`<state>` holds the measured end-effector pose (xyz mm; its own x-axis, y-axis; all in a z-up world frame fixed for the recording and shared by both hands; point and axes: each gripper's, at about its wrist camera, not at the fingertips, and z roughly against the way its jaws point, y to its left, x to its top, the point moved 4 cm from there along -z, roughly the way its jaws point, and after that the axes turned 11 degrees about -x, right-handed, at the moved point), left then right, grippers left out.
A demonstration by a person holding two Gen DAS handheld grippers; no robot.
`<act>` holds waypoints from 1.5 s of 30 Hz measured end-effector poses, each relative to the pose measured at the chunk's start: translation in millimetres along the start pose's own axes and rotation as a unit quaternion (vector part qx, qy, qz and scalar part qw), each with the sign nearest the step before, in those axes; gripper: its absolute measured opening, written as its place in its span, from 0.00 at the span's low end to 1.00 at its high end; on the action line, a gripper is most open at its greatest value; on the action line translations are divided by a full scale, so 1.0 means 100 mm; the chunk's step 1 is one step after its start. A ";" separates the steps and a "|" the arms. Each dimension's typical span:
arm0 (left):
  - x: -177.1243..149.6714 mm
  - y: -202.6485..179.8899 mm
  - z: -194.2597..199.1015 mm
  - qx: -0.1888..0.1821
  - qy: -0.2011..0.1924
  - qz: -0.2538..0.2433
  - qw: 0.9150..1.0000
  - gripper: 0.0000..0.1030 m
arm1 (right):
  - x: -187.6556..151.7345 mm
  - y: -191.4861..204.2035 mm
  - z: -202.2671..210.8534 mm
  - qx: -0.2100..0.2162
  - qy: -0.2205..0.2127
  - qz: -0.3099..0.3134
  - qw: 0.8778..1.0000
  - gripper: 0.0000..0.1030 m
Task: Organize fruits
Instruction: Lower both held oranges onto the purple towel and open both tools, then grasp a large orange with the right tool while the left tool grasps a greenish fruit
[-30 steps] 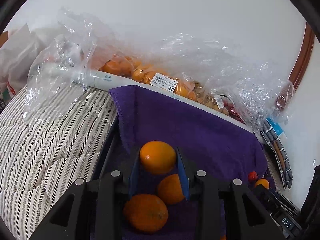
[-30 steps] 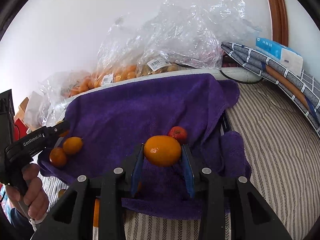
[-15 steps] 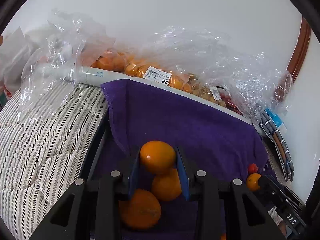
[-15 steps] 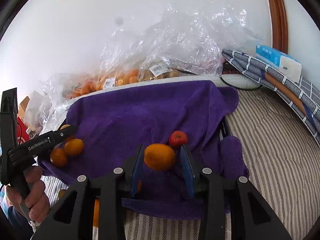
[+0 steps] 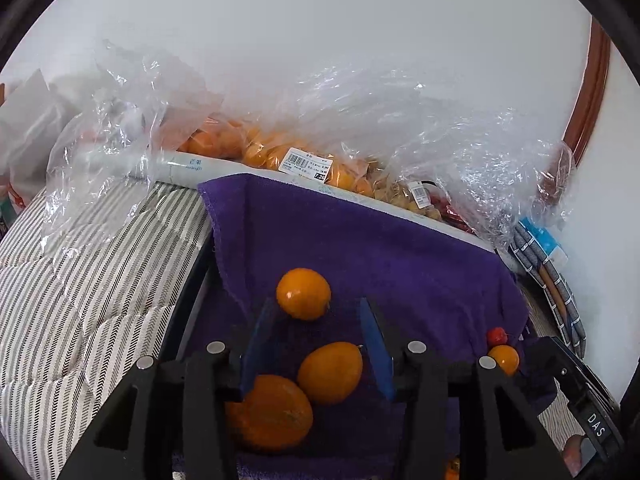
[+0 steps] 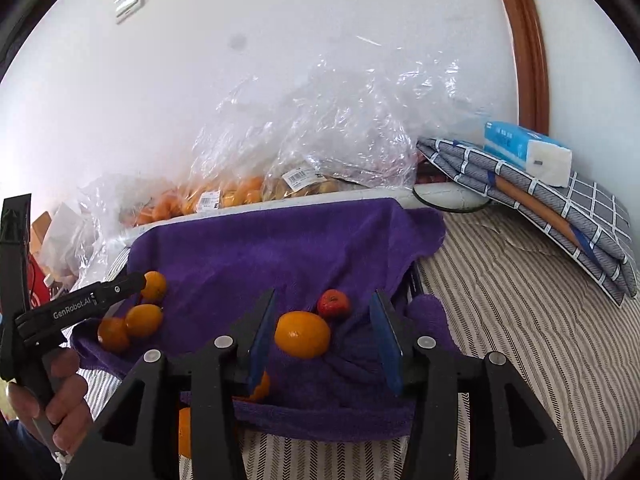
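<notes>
1. An orange (image 5: 303, 294) lies on the purple towel (image 5: 380, 248), just off the tips of the left gripper (image 5: 316, 312); its jaws have just been opening and the blue pads stand clear of the fruit.
2. Two more oranges (image 5: 330, 372) lie on the towel nearer the left camera, touching each other, one between the jaws and one (image 5: 272, 412) partly under the left jaw.
3. In the right wrist view another orange (image 6: 302, 334) sits on the towel between the jaws of the right gripper (image 6: 322, 316), which have just been opening too; neither pad touches it.
4. A small red fruit (image 6: 333, 304) rests just behind that orange.
5. The towel drapes over a dark crate (image 6: 414, 280) on a striped bed (image 6: 520, 320).
6. Clear bags of fruit (image 5: 280, 152) line the wall behind.
7. A hand (image 6: 60, 392) grips the left gripper's handle.
</notes>
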<state>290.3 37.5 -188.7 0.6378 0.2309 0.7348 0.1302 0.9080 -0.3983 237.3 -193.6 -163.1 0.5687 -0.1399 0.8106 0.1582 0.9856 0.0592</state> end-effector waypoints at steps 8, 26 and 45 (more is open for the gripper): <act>0.00 -0.03 0.10 0.013 -0.019 -0.014 1.000 0.44 | 0.03 -0.03 0.12 -0.015 -0.025 0.007 1.000 0.46; -0.20 0.02 0.54 0.013 -0.041 -0.023 0.999 0.46 | -0.45 0.02 0.71 -0.004 0.036 -0.002 0.999 0.44; -0.59 0.31 0.94 0.020 -0.005 -0.019 1.000 0.46 | -0.64 0.64 0.39 0.059 0.097 0.023 0.993 0.40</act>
<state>185.6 84.6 -192.3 0.6247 0.1995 0.7550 0.1237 0.9293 -0.3479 179.4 -117.9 -188.8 0.7193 -0.0994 0.6876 0.0402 0.9940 0.1017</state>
